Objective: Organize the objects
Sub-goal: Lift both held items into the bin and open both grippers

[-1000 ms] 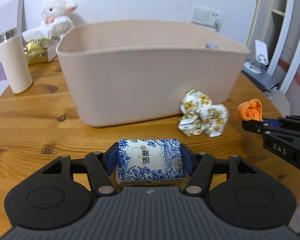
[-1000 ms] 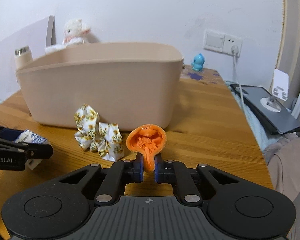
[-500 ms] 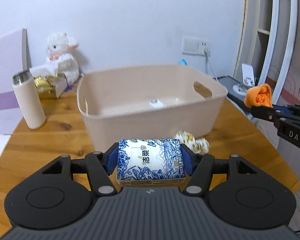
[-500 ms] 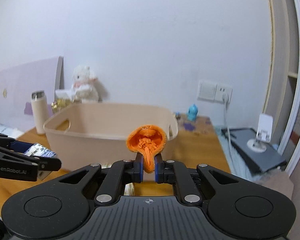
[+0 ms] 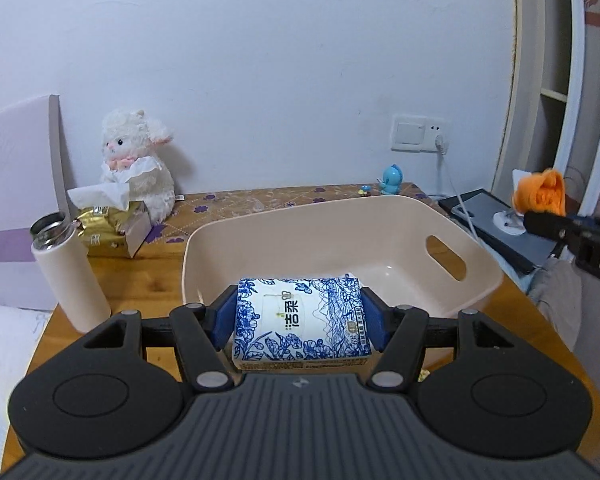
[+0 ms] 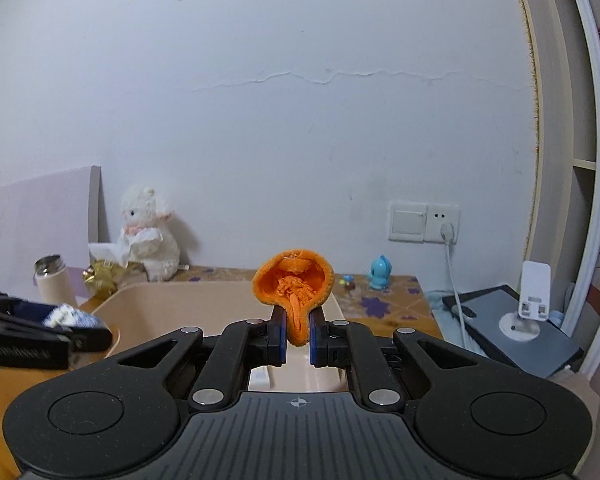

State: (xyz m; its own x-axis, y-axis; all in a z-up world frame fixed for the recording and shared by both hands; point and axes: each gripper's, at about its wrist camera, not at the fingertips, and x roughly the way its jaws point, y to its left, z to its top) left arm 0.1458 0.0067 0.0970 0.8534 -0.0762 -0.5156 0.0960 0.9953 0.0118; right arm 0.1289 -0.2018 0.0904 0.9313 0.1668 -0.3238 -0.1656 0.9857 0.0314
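Note:
My left gripper (image 5: pixel 299 322) is shut on a blue-and-white tissue pack (image 5: pixel 300 322), held in the air over the near rim of the beige plastic bin (image 5: pixel 340 232). My right gripper (image 6: pixel 298 338) is shut on an orange knitted sock (image 6: pixel 293 288), raised above the bin (image 6: pixel 228 300). In the left wrist view the right gripper (image 5: pixel 540 218) with the sock (image 5: pixel 540 192) hangs above the bin's right end. The right wrist view catches the left gripper (image 6: pixel 76 330) with the pack (image 6: pixel 70 316) at the left. A small white item (image 6: pixel 260 378) lies inside the bin.
A cream flask (image 5: pixel 70 272) stands left of the bin, behind it a golden tissue box (image 5: pixel 108 226) and a white plush lamb (image 5: pixel 138 160). A blue toy (image 5: pixel 391 180) sits at the back. A laptop (image 5: pixel 496 228) with a white stand lies to the right, below a wall socket (image 5: pixel 420 133).
Both grippers rose from table height and moved over the bin, each keeping its hold. The flowered cloth bundle by the bin's front has dropped out of sight.

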